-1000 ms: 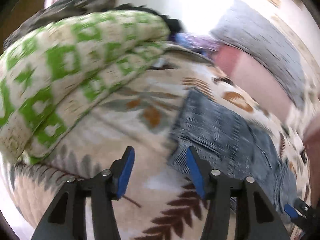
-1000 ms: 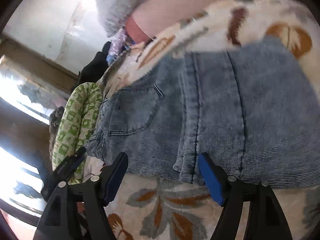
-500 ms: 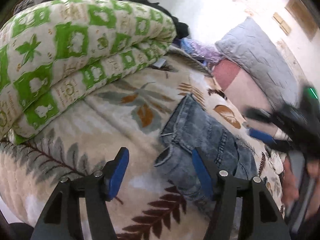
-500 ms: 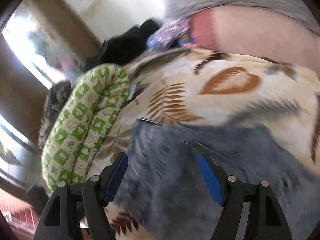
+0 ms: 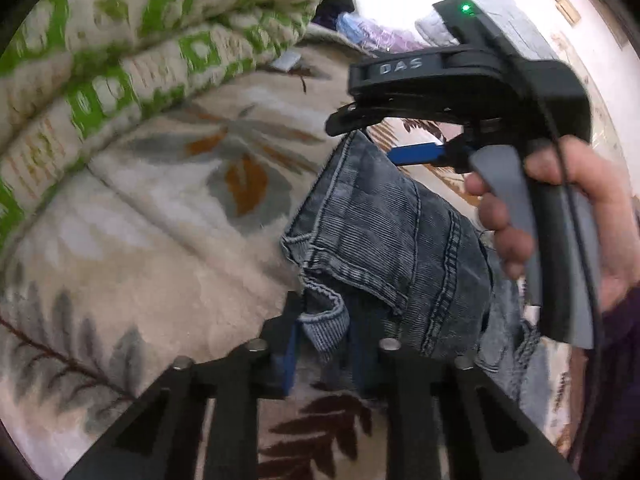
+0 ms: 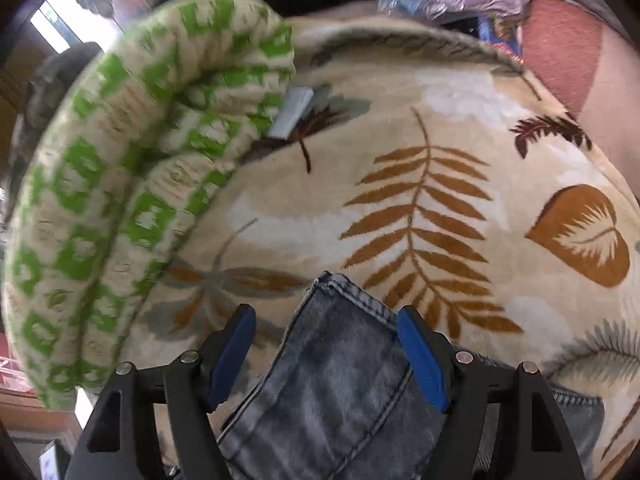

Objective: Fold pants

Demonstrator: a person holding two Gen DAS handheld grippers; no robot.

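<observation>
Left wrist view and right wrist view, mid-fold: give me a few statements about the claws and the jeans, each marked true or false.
1. The left claw is shut on a bunched edge of the jeans. True.
2. The right claw is clamped shut on denim. False: its jaws stand open, with the jeans' corner between them.
3. The jeans lie on a leaf-print blanket. True.
4. The green-patterned quilt covers the jeans. False: it sits folded, apart from them.
5. A bare hand holds the right claw's handle. True.
</observation>
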